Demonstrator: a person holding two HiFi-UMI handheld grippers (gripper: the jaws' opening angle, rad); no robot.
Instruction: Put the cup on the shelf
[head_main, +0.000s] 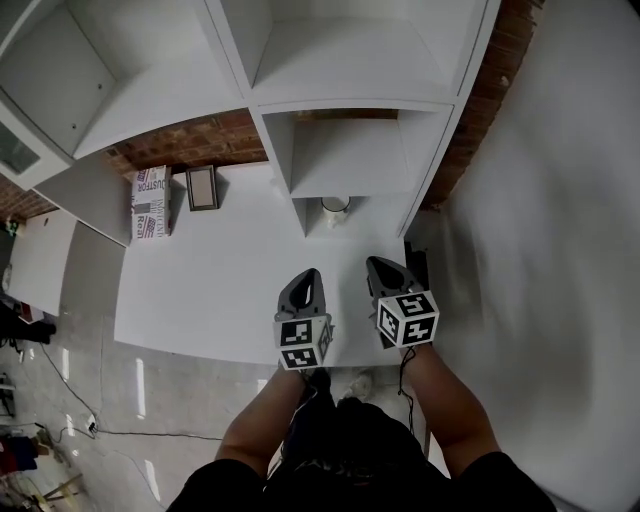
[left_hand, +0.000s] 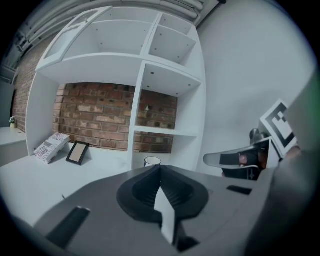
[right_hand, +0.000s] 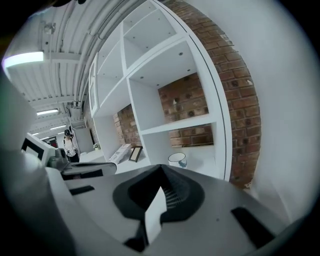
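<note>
A white cup (head_main: 335, 205) with a dark rim stands upright in the lowest right compartment of the white shelf unit (head_main: 345, 160), on the white counter (head_main: 220, 280). It also shows as the cup (left_hand: 152, 161) in the left gripper view and the cup (right_hand: 177, 159) in the right gripper view. My left gripper (head_main: 305, 276) and right gripper (head_main: 381, 266) hover side by side over the counter's front part, well short of the cup. Both are shut with nothing between their jaws. The left gripper (left_hand: 160, 168) and the right gripper (right_hand: 161, 166) each point toward the shelf.
A printed box (head_main: 150, 200) and a small picture frame (head_main: 202, 187) lean against the brick wall (head_main: 200, 140) at the counter's back left. A white wall (head_main: 560, 220) closes the right side. Cables (head_main: 100, 430) lie on the floor. A person (right_hand: 70, 145) stands far off.
</note>
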